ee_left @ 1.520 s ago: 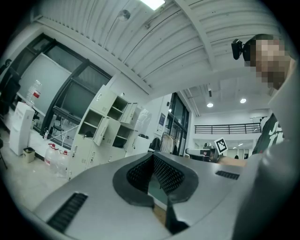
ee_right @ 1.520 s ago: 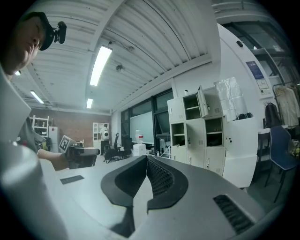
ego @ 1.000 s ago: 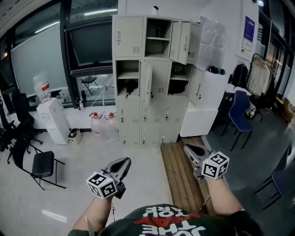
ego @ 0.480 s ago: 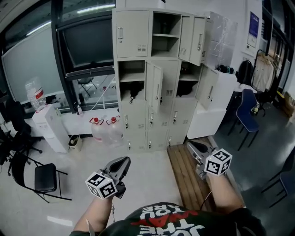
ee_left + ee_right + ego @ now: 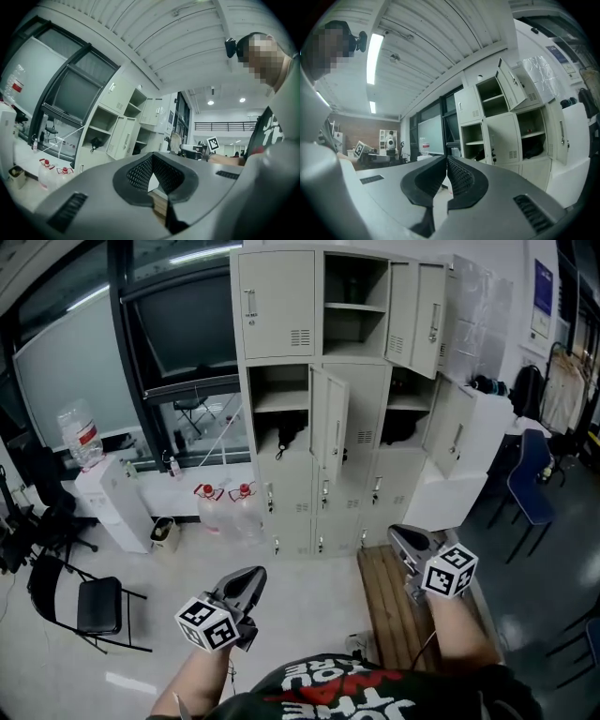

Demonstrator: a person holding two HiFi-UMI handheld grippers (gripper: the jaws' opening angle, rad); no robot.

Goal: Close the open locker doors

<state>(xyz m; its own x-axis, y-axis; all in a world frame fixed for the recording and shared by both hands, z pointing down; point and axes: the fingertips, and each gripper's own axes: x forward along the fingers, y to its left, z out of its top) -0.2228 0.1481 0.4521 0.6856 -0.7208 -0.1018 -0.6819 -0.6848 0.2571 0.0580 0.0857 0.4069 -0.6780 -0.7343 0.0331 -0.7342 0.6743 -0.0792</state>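
Observation:
A beige locker bank [image 5: 281, 306] stands ahead against the wall, well beyond both grippers. Three doors hang open: a top-row door [image 5: 428, 304], a middle-row door [image 5: 335, 425] and a right-hand door [image 5: 456, 430]. The open compartments show shelves and dark items. My left gripper [image 5: 247, 581] is low at the left, shut and empty. At the right my right gripper [image 5: 403, 540] is also shut and empty, over the wooden pallet [image 5: 389, 607]. The left gripper view shows the lockers [image 5: 119, 126] past the closed tips [image 5: 151, 157]. In the right gripper view the lockers [image 5: 501, 126] lie beyond the closed tips [image 5: 446, 160].
A water dispenser [image 5: 108, 498] and two water jugs [image 5: 223, 507] stand left of the lockers. A black folding chair [image 5: 94, 606] is at the near left. A white cabinet [image 5: 441, 498] and a blue chair [image 5: 530, 488] are at the right.
The lockers have grown larger and nearer in the head view. Both grippers have been carried forward toward them, still shut and held at about the same height.

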